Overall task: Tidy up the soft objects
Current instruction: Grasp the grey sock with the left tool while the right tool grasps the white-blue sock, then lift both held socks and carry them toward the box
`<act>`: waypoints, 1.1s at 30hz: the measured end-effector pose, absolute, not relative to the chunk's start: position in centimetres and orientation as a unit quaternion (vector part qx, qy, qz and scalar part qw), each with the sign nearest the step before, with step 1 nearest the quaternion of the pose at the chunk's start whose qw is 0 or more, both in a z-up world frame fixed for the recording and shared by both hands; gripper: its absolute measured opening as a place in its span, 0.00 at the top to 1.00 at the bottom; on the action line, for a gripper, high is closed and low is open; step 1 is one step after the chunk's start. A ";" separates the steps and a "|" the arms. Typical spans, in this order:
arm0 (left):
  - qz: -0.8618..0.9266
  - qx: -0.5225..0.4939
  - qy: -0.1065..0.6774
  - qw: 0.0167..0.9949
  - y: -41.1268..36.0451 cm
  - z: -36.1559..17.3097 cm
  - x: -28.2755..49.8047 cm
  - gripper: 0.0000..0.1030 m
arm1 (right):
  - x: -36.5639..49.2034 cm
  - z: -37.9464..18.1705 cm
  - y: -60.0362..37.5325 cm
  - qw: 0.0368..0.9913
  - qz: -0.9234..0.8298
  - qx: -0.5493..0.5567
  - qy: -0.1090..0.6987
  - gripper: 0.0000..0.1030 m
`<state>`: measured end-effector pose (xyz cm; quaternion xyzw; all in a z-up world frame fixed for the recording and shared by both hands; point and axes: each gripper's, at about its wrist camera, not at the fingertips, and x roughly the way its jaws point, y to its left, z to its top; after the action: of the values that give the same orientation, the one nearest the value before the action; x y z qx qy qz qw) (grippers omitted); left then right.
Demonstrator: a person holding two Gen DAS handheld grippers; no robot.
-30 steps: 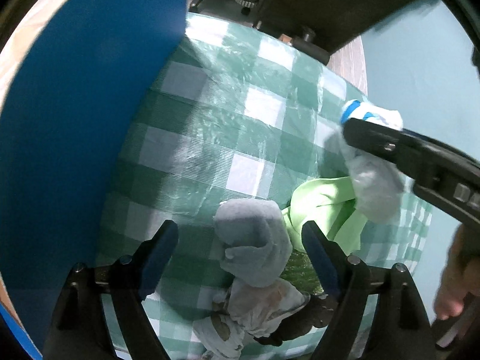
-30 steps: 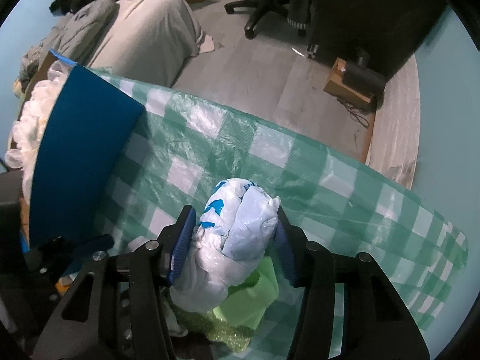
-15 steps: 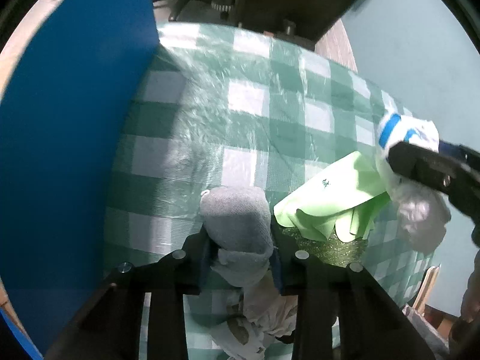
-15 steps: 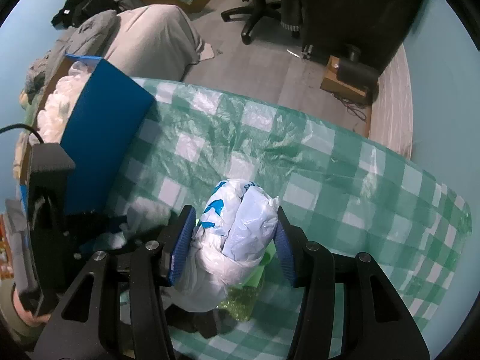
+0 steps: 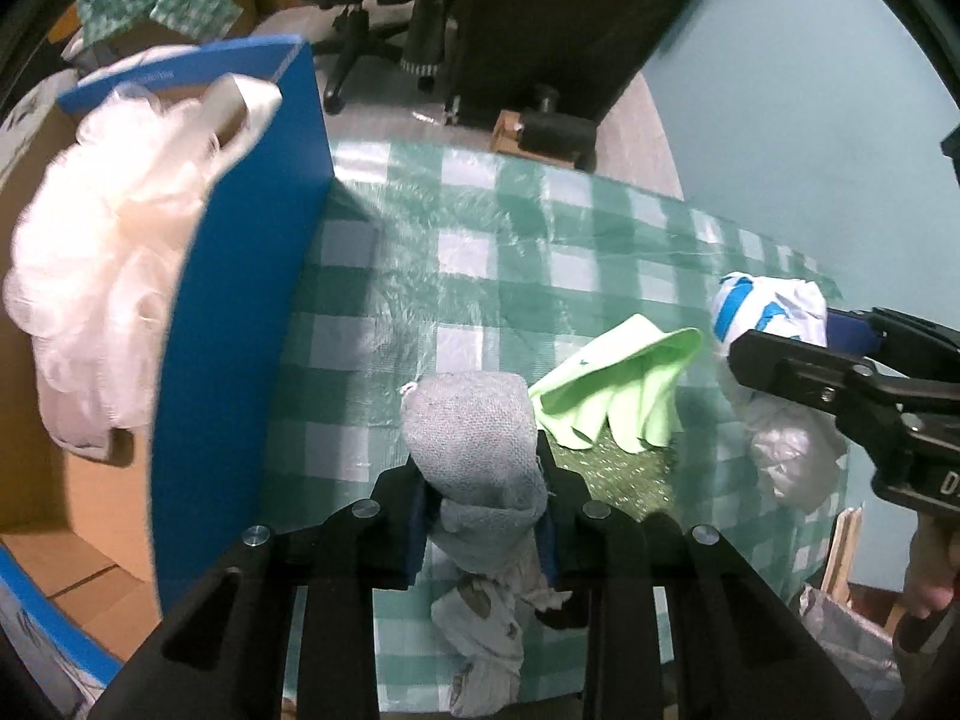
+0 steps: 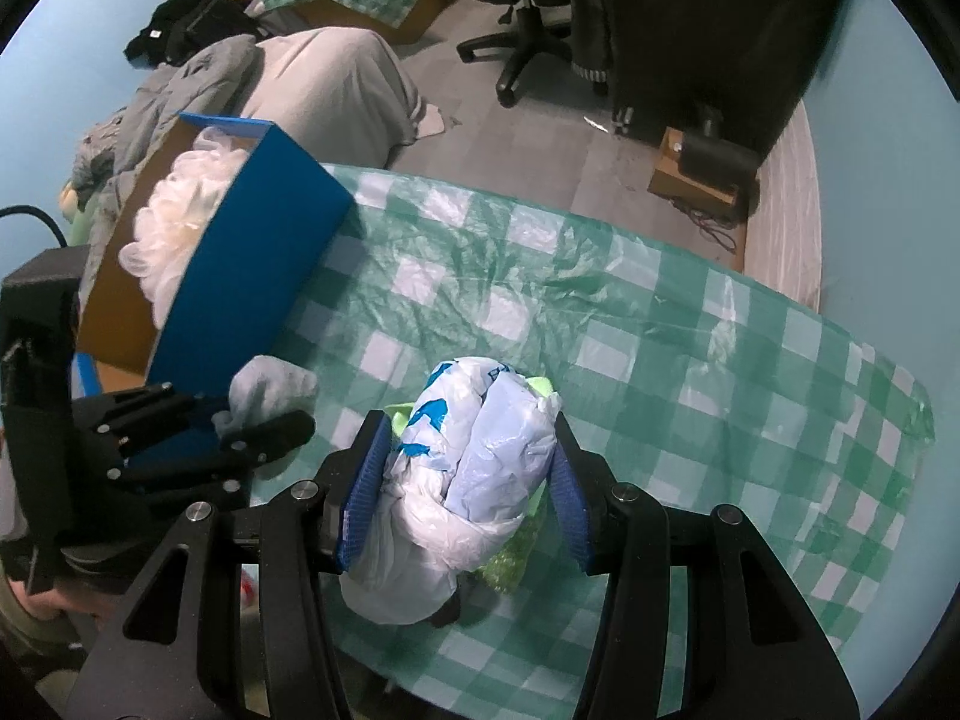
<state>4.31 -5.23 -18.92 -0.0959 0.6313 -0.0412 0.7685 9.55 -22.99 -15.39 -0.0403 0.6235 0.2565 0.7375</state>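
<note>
— Green-checked plastic is covering the counter [image 6: 690,324], and past its far edge a grey floor and an office chair [image 6: 528,18] are showing. What are you gripping?

— I'm clenching my left gripper [image 5: 483,501] on a rolled grey cloth [image 5: 471,438]; its top is standing up above the jaws and the lower part is hanging between them. My right gripper [image 6: 465,483] is squeezing a bundled white plastic bag with blue print [image 6: 474,462], which is bulging out above and below the jaws.

— What's lying around them?

— Just beyond the grey cloth, a light green cloth [image 5: 618,390] is resting on a glittery green piece [image 5: 612,468]. Below my left jaws another pale printed bundle [image 5: 486,630] is sitting on the counter. To my left, the blue cardboard box [image 5: 234,300] is standing against the counter's edge, and a white mesh puff [image 5: 102,252] is already lying inside.

— What could go wrong?

— I'm judging the box to be the goal. The slick bag could be slipping out, because only its middle is being pinched. The grey roll could be unwinding as it's lifted, or snagging the bundle below. With both grippers close together, they could be bumping each other on the way over the box wall.
</note>
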 end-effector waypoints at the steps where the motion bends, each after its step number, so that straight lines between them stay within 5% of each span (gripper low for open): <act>1: -0.042 -0.094 0.629 0.771 -5.0 -18.5 4.4 0.72 | 9.4 -15.1 -23.0 0.738 0.258 -0.041 0.622 0.51; 33: -0.032 -0.111 0.583 0.804 -0.2 -9.1 -0.1 0.72 | 5.4 -6.7 -18.9 0.753 0.307 -0.047 0.580 0.51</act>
<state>-0.06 -0.23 -9.14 -0.1109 0.5829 -0.0319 0.8043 5.40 -18.87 -6.74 -0.0471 0.5801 0.3073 0.7529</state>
